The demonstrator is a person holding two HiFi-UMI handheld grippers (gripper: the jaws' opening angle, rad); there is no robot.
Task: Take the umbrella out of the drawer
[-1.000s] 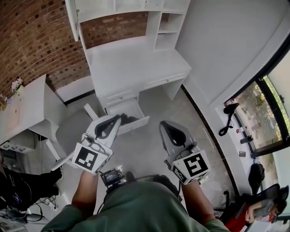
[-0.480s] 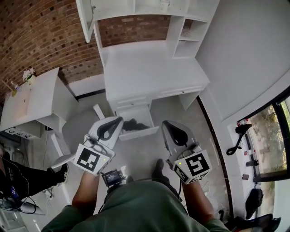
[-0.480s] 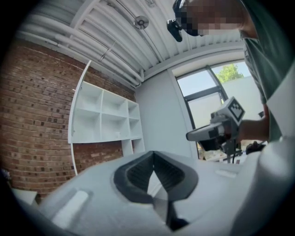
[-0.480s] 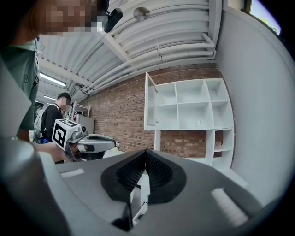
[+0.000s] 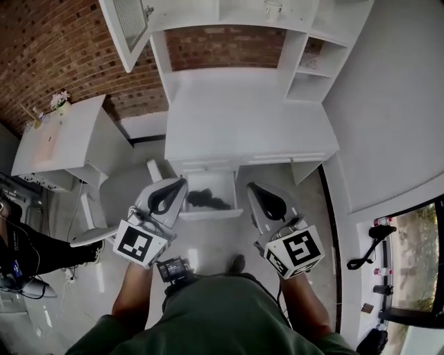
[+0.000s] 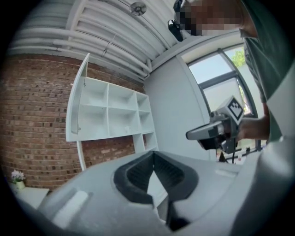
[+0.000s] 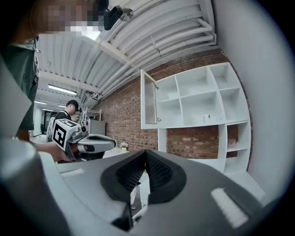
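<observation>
The umbrella (image 5: 203, 200) is lying as a dark folded bundle inside the open drawer (image 5: 210, 214) of the white desk (image 5: 243, 118), towards the drawer's left and middle. Its shape and fabric are showing only as a dark mass; no strap, handle or label is coming through clearly.

The only print showing is the black-and-white square marker on each gripper's cube. It is a pattern, not lettering. A small screen (image 5: 173, 269) at the person's chest, on the near side of the drawer, is too small to read.

The left gripper (image 5: 178, 183) is hanging just off the drawer's left front corner, apart from the umbrella. The right gripper (image 5: 252, 188) is hanging just off the drawer's right side, also apart from it. The umbrella is sitting between the two tips in the head view; how high they are riding above the drawer I cannot tell.

Seen from its own camera, the left gripper (image 6: 153, 156) is pressing its ribbed pads together with nothing between them. The right gripper (image 7: 145, 154) is doing the same, carrying nothing. In both gripper views the drawer is hiding below the gripper's own body.

Behind the drawer, white shelves (image 5: 263, 10) are rising over the desk against a brick wall (image 5: 55, 48). Left of the drawer a small white table (image 5: 62, 142) is standing, partly cut off.
</observation>
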